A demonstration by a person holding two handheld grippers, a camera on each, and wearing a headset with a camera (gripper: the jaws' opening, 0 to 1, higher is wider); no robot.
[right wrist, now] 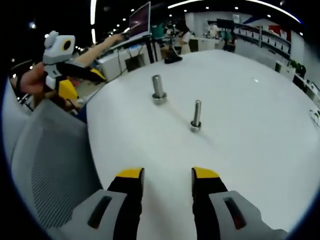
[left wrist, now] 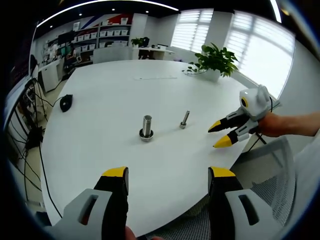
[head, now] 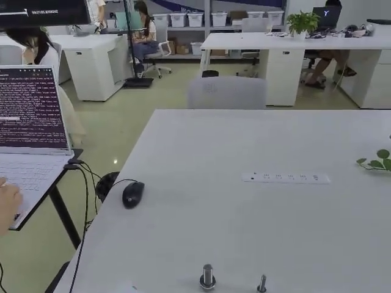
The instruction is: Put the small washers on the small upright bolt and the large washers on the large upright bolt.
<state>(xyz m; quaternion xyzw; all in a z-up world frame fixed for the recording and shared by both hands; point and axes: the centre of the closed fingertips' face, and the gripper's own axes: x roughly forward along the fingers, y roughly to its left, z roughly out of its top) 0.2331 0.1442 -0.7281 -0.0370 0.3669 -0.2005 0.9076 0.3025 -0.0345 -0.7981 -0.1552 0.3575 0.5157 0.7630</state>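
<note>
Two bolts stand upright on the white table near its front edge: the large bolt to the left, the small bolt to the right. In the left gripper view the large bolt and the small bolt stand well ahead of my left gripper, which is open and holds nothing. My right gripper hovers at the table's edge to the right, jaws apart. In the right gripper view my right gripper is open and bare, short of the small bolt and the large bolt. My left gripper is off the table edge.
A black mouse with its cable lies at the table's left edge, and a white power strip lies mid-table. Plant leaves reach in from the right. An open laptop stands on a side stand. A grey mesh chair is below the grippers.
</note>
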